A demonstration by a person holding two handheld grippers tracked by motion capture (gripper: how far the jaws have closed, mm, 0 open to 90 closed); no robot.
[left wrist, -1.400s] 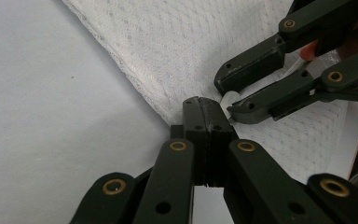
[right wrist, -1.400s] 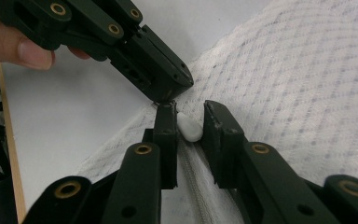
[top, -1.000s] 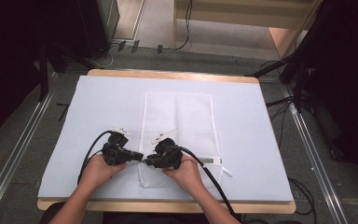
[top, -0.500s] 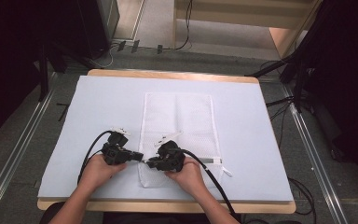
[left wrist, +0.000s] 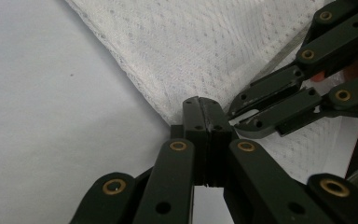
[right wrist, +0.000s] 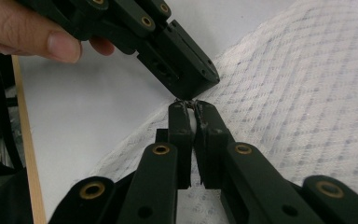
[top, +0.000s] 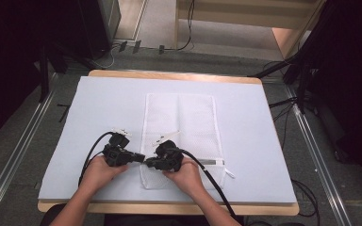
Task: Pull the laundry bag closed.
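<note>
A white mesh bag [top: 181, 122] lies flat on the pale mat [top: 99, 108], long side running away from me. Both grippers meet at its left edge near the front. My left gripper [top: 143, 158] points right, and its jaws [left wrist: 204, 105] are pressed together on the mesh bag's [left wrist: 205, 46] hem. My right gripper [top: 147, 163] points left, tip to tip with it. Its jaws [right wrist: 192, 109] have just been closing and now pinch a small white piece [right wrist: 192, 122] of the bag's edge. The right gripper's tips [left wrist: 242, 119] sit just beside the left gripper's.
A zipper [top: 212, 162] runs across the bag near its front end, with a pull tab [top: 228, 174] at the right. The mat covers a wooden table [top: 169, 207]. Black cables trail from both grippers toward me. Metal rails flank the table on the floor.
The right gripper's jaws have closed on the bag's edge. Both hands have stayed where they were, and the bag has not shifted.
</note>
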